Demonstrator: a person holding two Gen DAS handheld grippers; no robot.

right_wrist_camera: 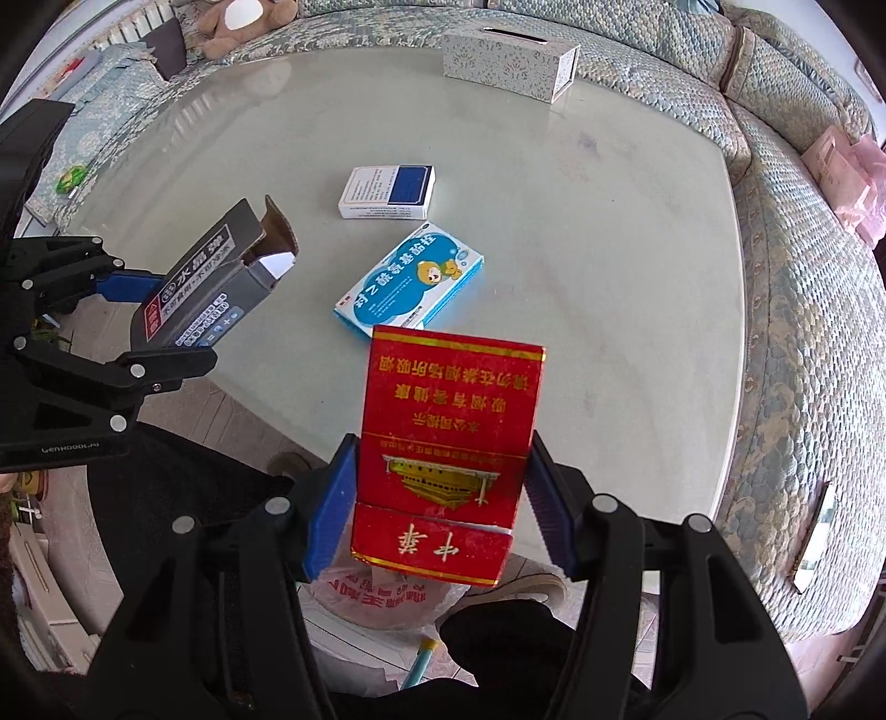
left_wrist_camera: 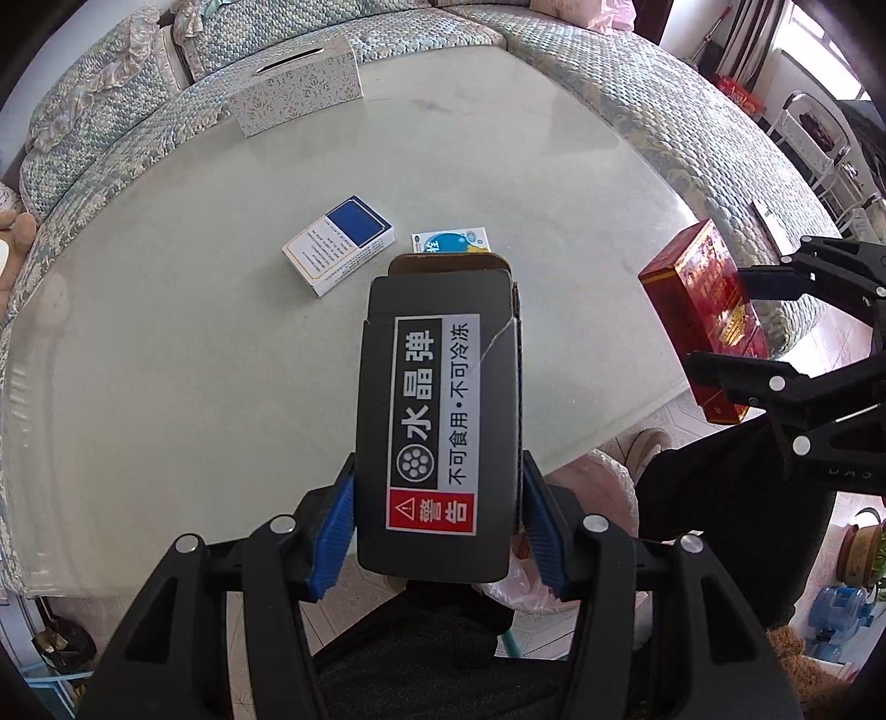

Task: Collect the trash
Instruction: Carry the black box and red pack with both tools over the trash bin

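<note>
My left gripper is shut on a grey carton with a Chinese warning label and an open top flap, held above the near table edge; the carton also shows in the right wrist view. My right gripper is shut on a red cigarette pack, which also shows at the right of the left wrist view. A white and blue box and a light blue medicine box lie on the glass table. A pinkish plastic bag sits on the floor below the grippers.
A patterned tissue box stands at the table's far side. A quilted sofa wraps around the table. A plush toy lies on the sofa. A water jug and a potted plant stand on the floor.
</note>
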